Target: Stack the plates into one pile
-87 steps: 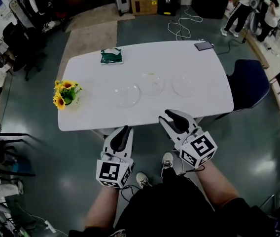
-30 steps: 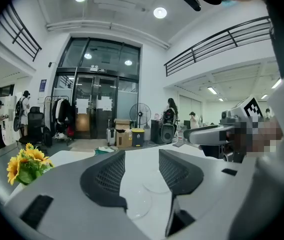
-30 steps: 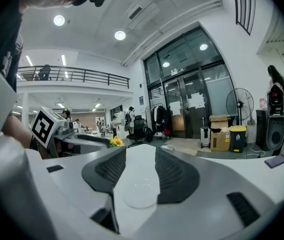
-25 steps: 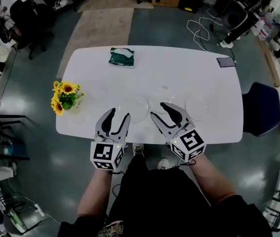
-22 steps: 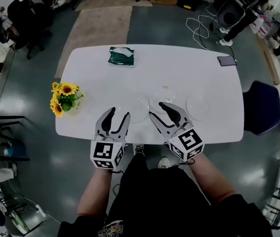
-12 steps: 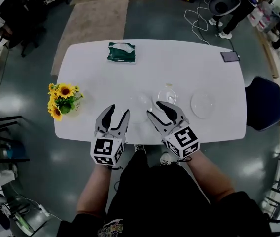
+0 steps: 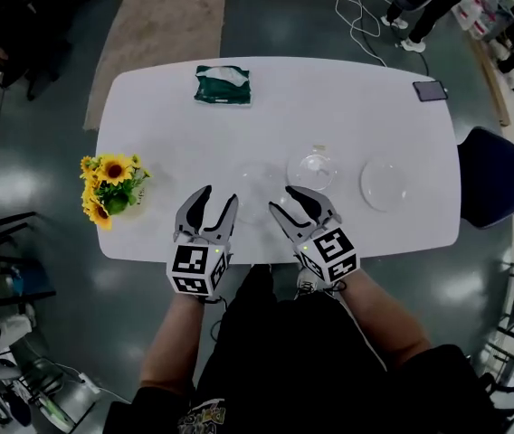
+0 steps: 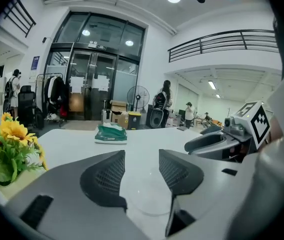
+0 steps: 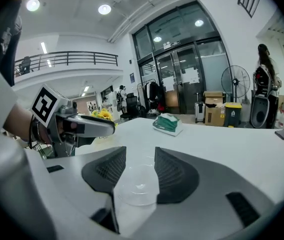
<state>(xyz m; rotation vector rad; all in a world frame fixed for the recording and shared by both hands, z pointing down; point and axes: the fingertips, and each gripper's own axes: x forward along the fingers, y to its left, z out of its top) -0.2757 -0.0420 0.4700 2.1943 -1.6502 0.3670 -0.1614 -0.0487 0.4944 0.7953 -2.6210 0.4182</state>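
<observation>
We have stacked nothing yet: three plates [image 7: 312, 170] lie apart on the surface [image 7: 329, 98]; left gripper [image 7: 210, 195] and right gripper [image 7: 286, 200] gape, empty.

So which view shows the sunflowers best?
The head view: it shows the whole bunch of sunflowers from above. The left gripper view shows them close but cut by the frame edge; the right gripper view shows them small and far.

Three clear plates [image 7: 312, 170] flat, apart, in row.
</observation>
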